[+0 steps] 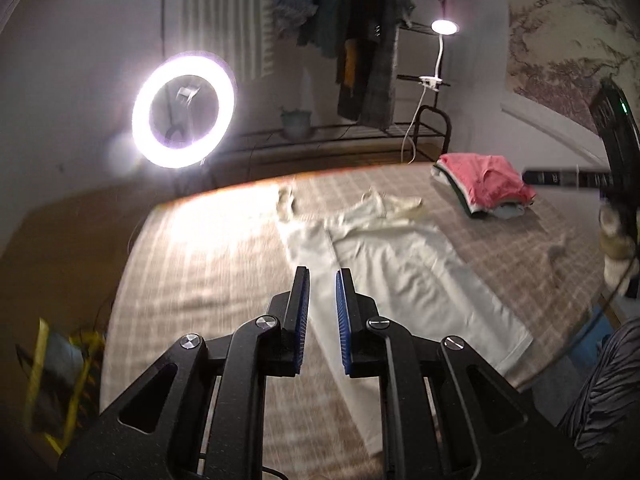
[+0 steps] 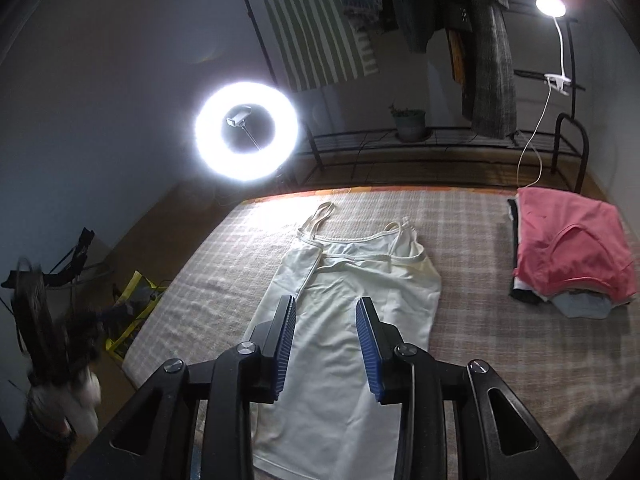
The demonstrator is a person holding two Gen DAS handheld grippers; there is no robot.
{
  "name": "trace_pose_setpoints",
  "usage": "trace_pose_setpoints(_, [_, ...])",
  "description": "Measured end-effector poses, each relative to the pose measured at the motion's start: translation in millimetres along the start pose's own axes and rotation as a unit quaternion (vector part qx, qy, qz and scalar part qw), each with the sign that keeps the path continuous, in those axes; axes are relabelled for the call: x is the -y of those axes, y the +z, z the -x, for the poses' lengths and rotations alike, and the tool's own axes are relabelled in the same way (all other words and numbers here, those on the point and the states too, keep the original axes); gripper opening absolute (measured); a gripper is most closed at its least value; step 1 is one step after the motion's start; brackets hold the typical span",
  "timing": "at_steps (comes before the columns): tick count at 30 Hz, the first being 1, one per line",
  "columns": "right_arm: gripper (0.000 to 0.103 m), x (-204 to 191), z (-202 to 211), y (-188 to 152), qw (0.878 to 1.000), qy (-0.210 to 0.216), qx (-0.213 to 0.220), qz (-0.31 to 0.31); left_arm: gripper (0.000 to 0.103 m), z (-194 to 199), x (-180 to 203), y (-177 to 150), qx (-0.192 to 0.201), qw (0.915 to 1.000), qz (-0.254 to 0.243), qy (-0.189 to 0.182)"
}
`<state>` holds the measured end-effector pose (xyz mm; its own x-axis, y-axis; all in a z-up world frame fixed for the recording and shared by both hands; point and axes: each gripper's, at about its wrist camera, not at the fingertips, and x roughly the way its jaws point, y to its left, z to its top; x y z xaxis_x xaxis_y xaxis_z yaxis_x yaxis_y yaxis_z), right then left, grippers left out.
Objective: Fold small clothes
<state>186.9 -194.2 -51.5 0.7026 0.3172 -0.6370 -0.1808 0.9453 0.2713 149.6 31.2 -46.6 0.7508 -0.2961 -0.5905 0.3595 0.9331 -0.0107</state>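
While the white camisole lies flat on the checked bed cover, straps toward the far edge and hem toward you, only its first fold looks made: one long side is turned in over the body as a narrow panel, and the other side still lies out flat. You likely have that second side to bring in, then the length to fold, before it can join the stack of folded clothes at the far right of the bed, where a pink top sits uppermost. That stack suggests several pieces are already done.

Your right tool hangs above the lower half of the camisole with its blue pads at a moderate gap and nothing between them. Your left tool hovers over the folded-in panel, its pads narrow but apart, also empty; that view is smeared with motion.

Beyond the bed, a ring light glares from the far left, washing out the near fabric in the left view. A clip lamp shines from the black metal rack, which carries hanging dark garments and a potted plant. Nothing lies on the camisole or between it and the stack, so your path is clear.
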Motion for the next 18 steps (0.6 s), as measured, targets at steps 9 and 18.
trace_pose_setpoints(9, [0.062,35.0,21.6,-10.5,0.995,-0.033,0.084,-0.030,0.012,-17.5,59.0,13.1,0.002,0.9995,-0.019,-0.025])
trace_pose_setpoints(18, [0.063,101.1,13.9,-7.9,0.993,-0.009,0.066,-0.099,0.012,-82.1,134.6,-47.4,-0.072,0.9956,-0.029,-0.053])
